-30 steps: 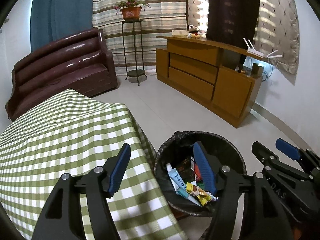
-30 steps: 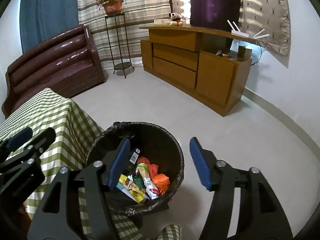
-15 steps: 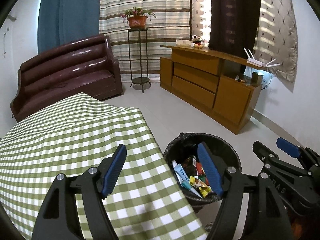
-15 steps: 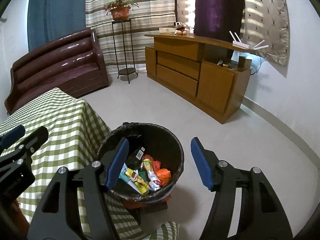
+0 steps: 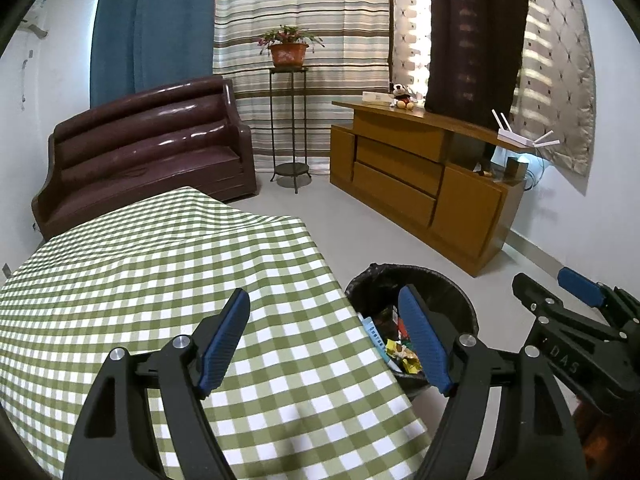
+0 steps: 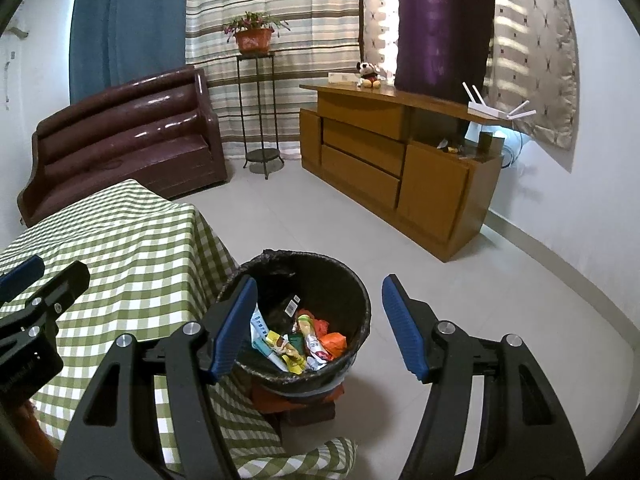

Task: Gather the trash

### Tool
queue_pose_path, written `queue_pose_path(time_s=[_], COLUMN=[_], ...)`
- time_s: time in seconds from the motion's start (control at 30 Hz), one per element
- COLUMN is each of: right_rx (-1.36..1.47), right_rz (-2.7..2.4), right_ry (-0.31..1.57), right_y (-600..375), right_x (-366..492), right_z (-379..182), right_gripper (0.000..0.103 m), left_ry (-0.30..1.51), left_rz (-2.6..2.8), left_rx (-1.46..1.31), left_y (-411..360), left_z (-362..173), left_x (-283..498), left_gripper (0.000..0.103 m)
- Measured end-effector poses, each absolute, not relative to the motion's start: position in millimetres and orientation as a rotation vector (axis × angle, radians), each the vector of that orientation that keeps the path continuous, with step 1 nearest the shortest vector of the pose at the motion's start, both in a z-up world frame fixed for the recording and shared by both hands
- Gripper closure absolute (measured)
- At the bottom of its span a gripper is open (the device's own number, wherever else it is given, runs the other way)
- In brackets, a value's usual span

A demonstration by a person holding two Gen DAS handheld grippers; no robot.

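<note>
A black-lined trash bin (image 6: pixel 352 292) stands on the floor beside the table; it also shows in the left wrist view (image 5: pixel 456 300). It holds several wrappers (image 6: pixel 304 340), among them a yellow one, an orange one and a white-and-blue pack. My left gripper (image 5: pixel 324 340) is open and empty above the green checked tablecloth (image 5: pixel 140 280) near the table's right edge. My right gripper (image 6: pixel 316 324) is open and empty above the bin. The right gripper shows at the right of the left wrist view (image 5: pixel 560 296).
A dark red sofa (image 5: pixel 148 160) stands behind the table. A metal plant stand (image 5: pixel 290 128) with a potted plant is by the striped curtain. A wooden sideboard (image 5: pixel 420 184) runs along the right wall. Bare tiled floor (image 6: pixel 500 292) lies right of the bin.
Both grippers have risen and pulled back from the bin. The bin looks smaller and more tablecloth is in view. Both stay open and empty.
</note>
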State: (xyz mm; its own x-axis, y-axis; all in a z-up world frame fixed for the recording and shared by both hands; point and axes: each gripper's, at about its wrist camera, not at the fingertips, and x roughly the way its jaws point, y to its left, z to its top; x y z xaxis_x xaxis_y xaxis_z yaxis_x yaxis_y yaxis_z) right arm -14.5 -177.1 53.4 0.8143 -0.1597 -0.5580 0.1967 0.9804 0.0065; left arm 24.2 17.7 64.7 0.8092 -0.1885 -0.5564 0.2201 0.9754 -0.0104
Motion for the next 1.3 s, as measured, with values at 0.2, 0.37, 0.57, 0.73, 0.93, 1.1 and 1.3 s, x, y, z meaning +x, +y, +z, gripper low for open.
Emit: queue_pose_path(time_s=[0.2, 0.37, 0.57, 0.73, 0.93, 1.1, 1.3], right_rx=[0.052, 0.050, 0.051, 0.051, 0.050, 0.050, 0.050], right_rz=[-0.187, -0.187, -0.187, -0.187, -0.187, -0.187, -0.187], right_ry=[0.569, 0.558, 0.558, 0.558, 0.559, 0.558, 0.558], right_y=[-172.0, -171.7, -171.8, -172.1, -171.9, -171.9, -172.1], right_x=[-22.4, -24.1, -23.7, -23.9, -24.0, -24.0, -23.9], right_z=[58.4, 60.4, 60.2, 60.0, 59.7, 59.9, 59.7], right_gripper=[0.039, 0.039, 0.039, 0.039, 0.039, 0.039, 0.039], left_ry=[0.574, 0.570, 0.571, 0.570, 0.572, 0.572, 0.572], left_rz=[-0.209, -0.208, -0.208, -0.209, -0.209, -0.209, -0.210], left_rx=[0.045, 0.041, 0.041, 0.041, 0.040, 0.040, 0.040], left_y=[23.2, 24.3, 24.9, 25.6, 24.8, 25.4, 25.5], left_z=[67.8, 68.5, 68.0, 68.4, 68.3, 68.5, 68.6], left_x=[18.1, 16.1, 16.2, 15.5, 15.6, 15.4, 15.4], left_gripper=[0.029, 0.029, 0.028, 0.028, 0.028, 0.028, 0.028])
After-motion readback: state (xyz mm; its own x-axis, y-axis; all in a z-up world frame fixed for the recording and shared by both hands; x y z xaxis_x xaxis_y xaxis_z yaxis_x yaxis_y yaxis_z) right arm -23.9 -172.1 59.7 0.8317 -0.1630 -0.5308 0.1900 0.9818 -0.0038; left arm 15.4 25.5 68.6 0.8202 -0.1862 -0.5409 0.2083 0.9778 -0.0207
